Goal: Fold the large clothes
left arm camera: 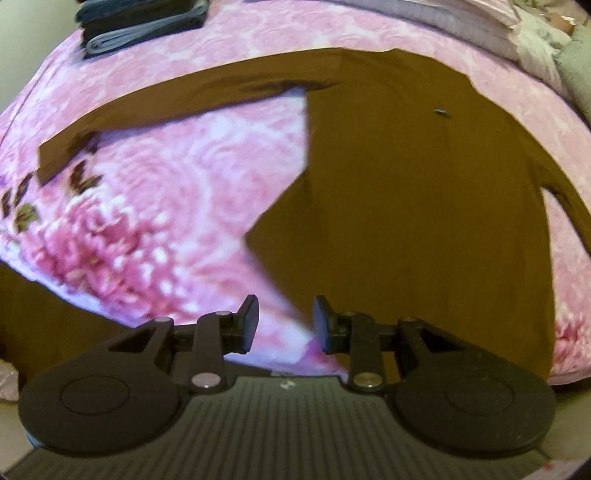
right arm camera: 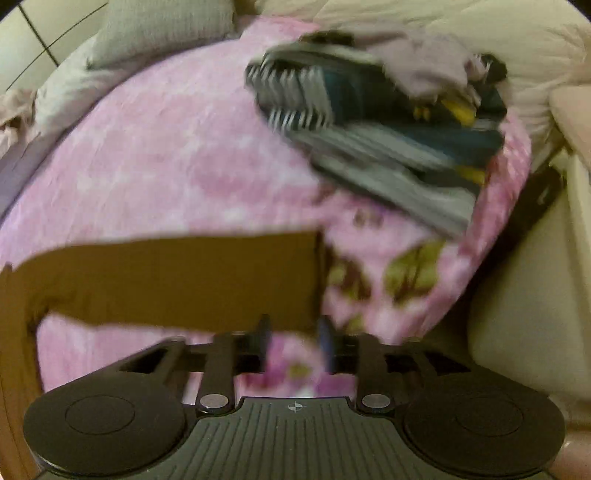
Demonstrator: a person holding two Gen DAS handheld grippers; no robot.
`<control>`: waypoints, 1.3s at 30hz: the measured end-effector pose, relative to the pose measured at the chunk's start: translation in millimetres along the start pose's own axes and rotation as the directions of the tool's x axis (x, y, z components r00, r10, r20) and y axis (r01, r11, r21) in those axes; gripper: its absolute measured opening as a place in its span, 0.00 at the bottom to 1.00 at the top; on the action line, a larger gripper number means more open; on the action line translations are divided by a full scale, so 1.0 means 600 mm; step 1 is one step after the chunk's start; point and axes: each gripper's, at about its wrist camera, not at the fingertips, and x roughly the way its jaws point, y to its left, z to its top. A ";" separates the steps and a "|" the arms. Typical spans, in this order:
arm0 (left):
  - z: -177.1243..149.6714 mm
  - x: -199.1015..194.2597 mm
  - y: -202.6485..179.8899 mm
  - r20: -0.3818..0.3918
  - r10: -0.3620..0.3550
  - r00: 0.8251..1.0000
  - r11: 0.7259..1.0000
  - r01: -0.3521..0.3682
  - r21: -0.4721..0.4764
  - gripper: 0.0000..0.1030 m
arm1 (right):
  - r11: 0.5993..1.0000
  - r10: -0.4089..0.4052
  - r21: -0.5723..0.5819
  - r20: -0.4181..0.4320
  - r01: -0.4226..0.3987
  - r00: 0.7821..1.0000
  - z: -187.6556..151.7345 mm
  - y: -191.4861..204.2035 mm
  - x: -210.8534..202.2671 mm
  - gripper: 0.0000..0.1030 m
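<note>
Bedding and laid-by clothes on a bed.
A pink floral blanket (left arm camera: 192, 206) covers the bed. A dark folded stack (left arm camera: 140, 26) lies at eleven o'clock in the left view; a heap (right arm camera: 388, 122) at one o'clock and a grey pillow (right arm camera: 162, 29) at eleven in the right.

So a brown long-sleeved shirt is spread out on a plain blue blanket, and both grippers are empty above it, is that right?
Not quite: the blanket is pink with a flower pattern, not plain blue, as both wrist views show. The rest holds: the brown long-sleeved shirt lies spread on it, and the left gripper and right gripper are both open with nothing between their fingers.
</note>
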 end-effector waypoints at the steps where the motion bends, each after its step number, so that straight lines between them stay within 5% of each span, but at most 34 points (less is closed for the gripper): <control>1: -0.003 0.000 0.013 -0.008 0.002 1.000 1.000 -0.003 -0.015 0.26 | 1.000 0.014 0.003 -0.013 -0.013 1.000 -0.023 0.006 -0.003 0.38; 4: -0.008 0.003 0.042 -0.023 0.012 1.000 0.999 -0.013 -0.049 0.26 | 0.996 0.088 0.036 -0.093 -0.085 0.992 -0.103 0.045 0.001 0.38; 8: -0.009 0.014 0.064 -0.022 -0.017 1.000 0.999 0.017 -0.033 0.29 | 0.971 0.241 0.051 -0.212 -0.235 0.947 -0.214 0.106 0.008 0.38; 12: 0.006 0.046 0.075 -0.017 -0.060 0.998 0.998 0.061 0.019 0.29 | 0.942 0.303 -0.052 -0.291 -0.331 0.908 -0.299 0.180 0.009 0.38; 20: 0.056 0.119 0.074 0.017 -0.220 0.975 0.967 0.215 0.138 0.43 | 0.882 0.415 -0.127 -0.245 -0.453 0.876 -0.389 0.287 -0.006 0.38; 23: 0.060 0.151 0.066 -0.055 -0.266 0.963 0.943 0.271 0.192 0.36 | 0.888 0.391 -0.152 -0.245 -0.433 0.887 -0.413 0.313 0.022 0.38; 24: 0.059 0.157 0.063 -0.089 -0.280 0.956 0.930 0.293 0.221 0.16 | 0.890 0.372 -0.171 -0.264 -0.423 0.890 -0.423 0.326 0.029 0.34; 25: 0.058 0.159 0.061 -0.137 -0.308 0.941 0.912 0.334 0.238 0.06 | 0.892 0.355 -0.191 -0.266 -0.410 0.896 -0.431 0.337 0.025 0.05; 27: 0.065 0.145 0.069 -0.202 -0.379 0.903 0.888 0.416 0.194 0.00 | 0.877 0.373 -0.181 -0.326 -0.445 0.869 -0.427 0.351 0.013 0.04; 29: 0.089 0.108 0.111 -0.155 -0.565 0.810 0.817 0.576 0.031 0.00 | 0.862 0.421 -0.138 -0.340 -0.488 0.841 -0.396 0.360 -0.016 0.04; 30: 0.101 0.094 0.136 -0.110 -0.619 0.777 0.785 0.618 -0.054 0.00 | 0.861 0.430 -0.131 -0.329 -0.491 0.841 -0.377 0.365 -0.027 0.04; 31: 0.110 0.085 0.157 -0.070 -0.611 0.788 0.790 0.604 -0.105 0.00 | 0.873 0.408 -0.140 -0.318 -0.468 0.856 -0.362 0.371 -0.034 0.05; 32: 0.115 0.082 0.171 -0.054 -0.569 0.820 0.819 0.560 -0.126 0.02 | 0.891 0.362 -0.167 -0.299 -0.422 0.883 -0.351 0.376 -0.037 0.07; 34: 0.113 0.092 0.183 -0.089 -0.384 0.919 0.923 0.378 -0.078 0.14 | 0.912 0.280 -0.229 -0.255 -0.340 0.925 -0.346 0.382 -0.032 0.33; 35: 0.106 0.102 0.183 -0.117 -0.295 0.948 0.955 0.294 -0.027 0.15 | 0.923 0.235 -0.247 -0.245 -0.295 0.941 -0.348 0.385 -0.025 0.41; 37: 0.086 0.118 0.182 -0.158 -0.212 0.964 0.973 0.223 0.053 0.15 | 0.935 0.192 -0.253 -0.230 -0.249 0.954 -0.364 0.383 -0.016 0.46; 39: 0.069 0.116 0.171 -0.147 -0.230 0.962 0.959 0.250 0.132 0.23 | 0.938 0.196 -0.240 -0.229 -0.251 0.953 -0.388 0.379 -0.007 0.46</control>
